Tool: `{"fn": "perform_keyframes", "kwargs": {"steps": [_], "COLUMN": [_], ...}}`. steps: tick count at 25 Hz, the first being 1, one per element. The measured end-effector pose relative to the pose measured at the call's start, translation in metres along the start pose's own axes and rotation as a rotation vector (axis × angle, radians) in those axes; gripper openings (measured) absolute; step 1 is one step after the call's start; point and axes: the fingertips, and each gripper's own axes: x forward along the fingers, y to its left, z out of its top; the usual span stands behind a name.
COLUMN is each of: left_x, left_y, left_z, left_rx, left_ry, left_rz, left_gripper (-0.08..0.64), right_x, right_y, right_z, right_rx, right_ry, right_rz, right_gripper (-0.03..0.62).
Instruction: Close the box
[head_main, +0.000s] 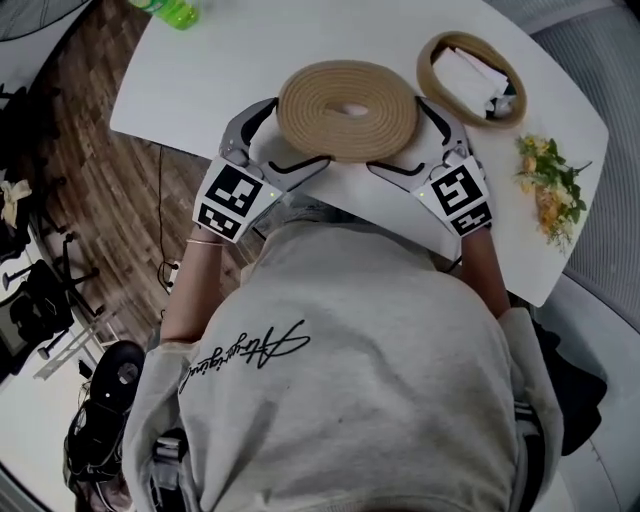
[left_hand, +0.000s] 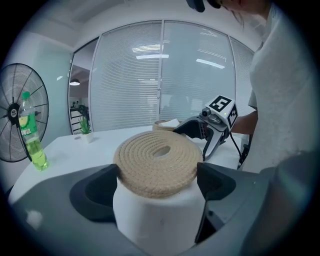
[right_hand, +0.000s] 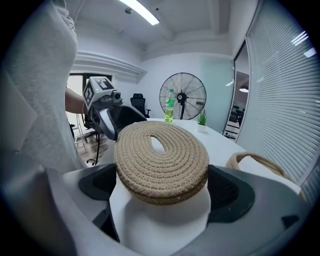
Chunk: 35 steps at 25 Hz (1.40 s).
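Note:
A round coiled-rope lid (head_main: 347, 110) is held above the white table (head_main: 220, 70), in front of the person's chest. My left gripper (head_main: 285, 138) takes it from the left and my right gripper (head_main: 415, 135) from the right; the lid hides their fingertips. In the left gripper view the lid (left_hand: 157, 162) fills the gap between the black pads and touches both. The right gripper view shows the lid (right_hand: 161, 160) the same way. The open woven box (head_main: 432, 72), with white items inside, stands at the far right of the table, apart from the lid.
A green bottle (head_main: 170, 10) stands at the table's far left corner. A yellow-green plant (head_main: 550, 185) lies near the right edge. A standing fan (left_hand: 22, 120) is behind the bottle. Office chairs and cables are on the wooden floor at the left.

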Motion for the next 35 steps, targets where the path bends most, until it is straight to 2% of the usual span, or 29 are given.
{"fn": "perform_keyframes", "kwargs": {"steps": [19,35], "left_x": [0.01,0.028], "left_y": [0.011,0.011], "left_z": [0.047,0.082], "left_rx": [0.138,0.232], "left_ry": [-0.092,-0.139], "left_rz": [-0.128,-0.217], "left_gripper": [0.486,0.486], "right_x": [-0.03,-0.056], "right_y": [-0.022,-0.041], "right_z": [0.022,0.027], "right_rx": [0.03,0.056], "right_ry": [-0.007,-0.008], "right_rz": [-0.216,-0.358], "right_gripper": [0.571,0.571]}}
